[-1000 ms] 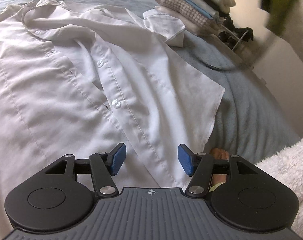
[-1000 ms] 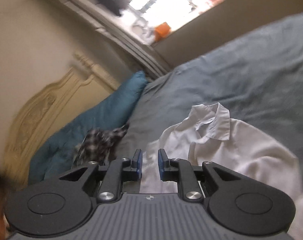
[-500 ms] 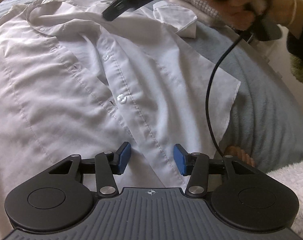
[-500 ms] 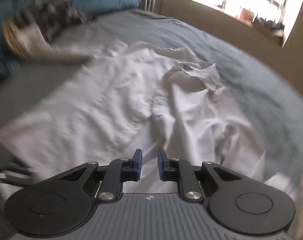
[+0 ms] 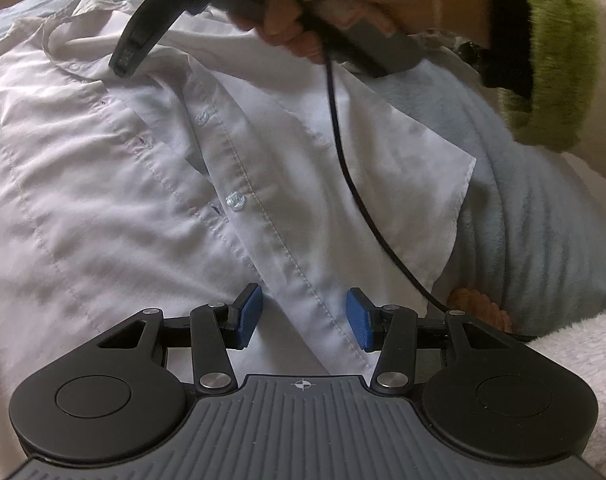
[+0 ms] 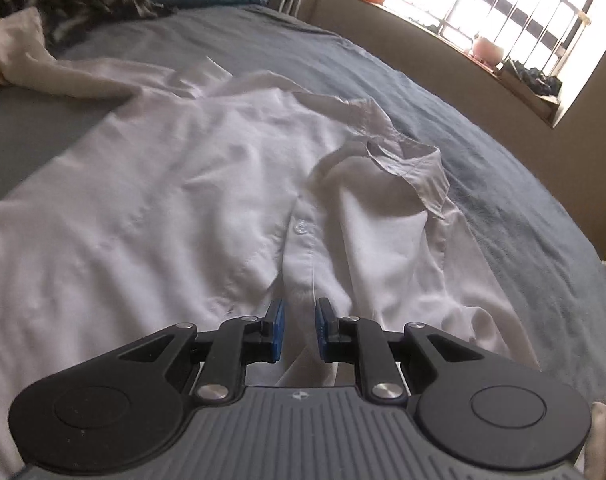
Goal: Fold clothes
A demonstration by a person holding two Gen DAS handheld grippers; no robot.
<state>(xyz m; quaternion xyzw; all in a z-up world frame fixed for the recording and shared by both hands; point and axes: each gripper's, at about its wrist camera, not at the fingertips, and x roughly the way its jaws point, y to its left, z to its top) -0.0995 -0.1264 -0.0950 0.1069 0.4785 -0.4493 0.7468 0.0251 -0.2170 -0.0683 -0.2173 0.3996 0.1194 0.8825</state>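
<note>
On the grey-blue bed (image 6: 383, 60) a white shirt (image 5: 103, 200) lies spread out, front up, its button strip (image 5: 263, 248) partly undone. Low over the hem, the left hand-held gripper (image 5: 301, 322) is released, fingers wide either side of the strip. Near the collar (image 6: 415, 168), the right hand-held gripper (image 6: 299, 330) has a narrow gap, pinching nothing visibly.

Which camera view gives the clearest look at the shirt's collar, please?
The right wrist view: the collar lies open and unobstructed on the white shirt. The left wrist view shows it only at the far edge, partly hidden by the right hand-held gripper.
</note>
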